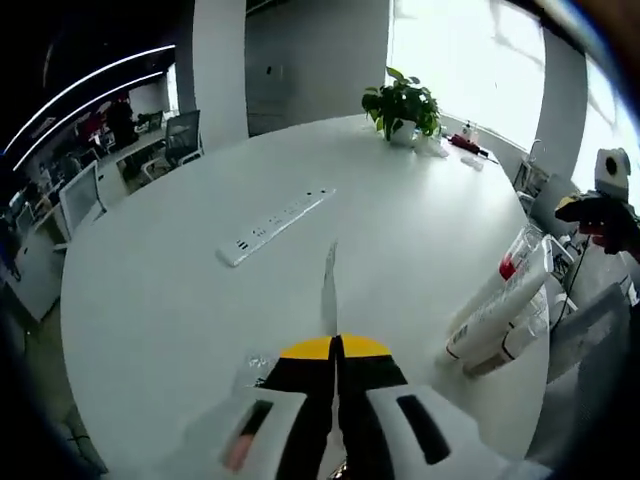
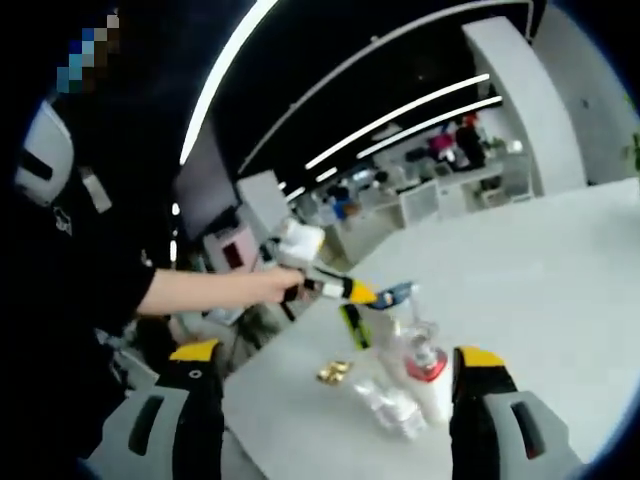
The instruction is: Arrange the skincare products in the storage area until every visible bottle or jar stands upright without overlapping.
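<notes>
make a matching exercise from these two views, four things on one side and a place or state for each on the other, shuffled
Things
1. power strip
2. potted plant
3. left gripper
4. right gripper

Places or states
A. jaws wide apart, bottles between them
B. far edge of the white table, near the window
C. jaws closed together
D. lying flat mid-table

Pairs: 1-D, 2-B, 3-C, 4-A

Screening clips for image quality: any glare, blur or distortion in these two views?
Left gripper view: the window is blown out, the table bows under fisheye, and the bottles stay sharp. Right gripper view: dark background with streaked ceiling lights; the clear bottles are soft and hard to separate.
</notes>
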{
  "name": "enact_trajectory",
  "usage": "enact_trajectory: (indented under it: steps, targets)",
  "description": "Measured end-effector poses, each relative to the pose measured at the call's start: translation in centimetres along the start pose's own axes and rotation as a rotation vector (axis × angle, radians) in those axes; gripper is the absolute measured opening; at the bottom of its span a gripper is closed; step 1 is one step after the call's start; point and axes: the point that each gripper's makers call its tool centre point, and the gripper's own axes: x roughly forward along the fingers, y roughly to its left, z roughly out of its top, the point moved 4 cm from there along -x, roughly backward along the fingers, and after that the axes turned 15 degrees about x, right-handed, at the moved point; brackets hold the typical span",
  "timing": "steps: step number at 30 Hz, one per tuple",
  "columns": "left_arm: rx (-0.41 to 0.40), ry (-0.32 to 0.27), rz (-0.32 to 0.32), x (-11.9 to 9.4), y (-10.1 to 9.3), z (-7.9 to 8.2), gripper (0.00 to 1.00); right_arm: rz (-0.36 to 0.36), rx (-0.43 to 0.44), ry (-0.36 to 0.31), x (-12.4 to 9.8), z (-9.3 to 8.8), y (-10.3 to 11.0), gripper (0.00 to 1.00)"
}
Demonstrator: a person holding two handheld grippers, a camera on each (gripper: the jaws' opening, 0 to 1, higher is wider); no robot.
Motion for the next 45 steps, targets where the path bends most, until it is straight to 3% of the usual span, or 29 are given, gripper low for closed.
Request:
enact_trajectory:
  steps: [6, 10, 15, 19, 21, 23, 28, 31, 34, 38, 41, 44, 45]
  targets:
    - [-0.082, -0.073, 0.004, -2.3, 0.3, 1.9, 0.05, 0.069, 0.007, 0.002, 0.6, 0.3, 2.1, 0.98]
    - [-0.119, -0.137, 0.011, -5.3, 0.1, 4.1, 0.05, 0.140, -0.009, -0.019, 0.8, 1.3, 4.6, 0.98]
    - [-0.150, -0.220, -0.006, -8.9, -0.5, 7.1, 0.04, 0.279, 0.096, -0.084, 1.8, 1.8, 7.1, 0.98]
    - [-0.185, -0.291, -0.053, -11.1, -1.3, 9.5, 0.05, 0.259, 0.053, -0.014, 3.3, 0.3, 6.9, 0.98]
    - [-0.167, -0.320, -0.064, -12.3, -2.0, 11.0, 0.05, 0.275, 0.064, -0.011, 4.0, 0.4, 7.0, 0.98]
    - [-0.152, -0.348, -0.085, -13.5, -3.0, 12.4, 0.05, 0.329, 0.103, -0.047, 4.3, 1.5, 7.3, 0.98]
    - [-0.132, -0.450, -0.161, -16.5, -5.9, 16.0, 0.05, 0.386, 0.224, -0.170, 5.0, 5.2, 5.8, 0.99]
    - [-0.120, -0.496, -0.192, -18.0, -7.4, 17.6, 0.05, 0.410, 0.256, -0.202, 5.0, 6.5, 4.8, 0.99]
    - [-0.127, -0.535, -0.234, -19.2, -9.0, 18.7, 0.05, 0.467, 0.349, -0.294, 4.8, 8.3, 4.4, 0.97]
    - [-0.143, -0.571, -0.284, -20.4, -11.0, 19.4, 0.05, 0.573, 0.417, -0.420, 4.1, 10.4, 5.3, 0.72]
    - [-0.179, -0.598, -0.312, -21.0, -12.0, 19.2, 0.05, 0.634, 0.432, -0.457, 3.3, 11.0, 6.3, 0.58]
    - [-0.210, -0.607, -0.311, -21.3, -12.5, 18.4, 0.05, 0.712, 0.411, -0.488, 2.0, 11.3, 7.7, 0.16]
    - [-0.232, -0.609, -0.310, -21.4, -12.4, 18.0, 0.05, 0.782, 0.399, -0.498, 1.0, 11.4, 8.7, 0.04]
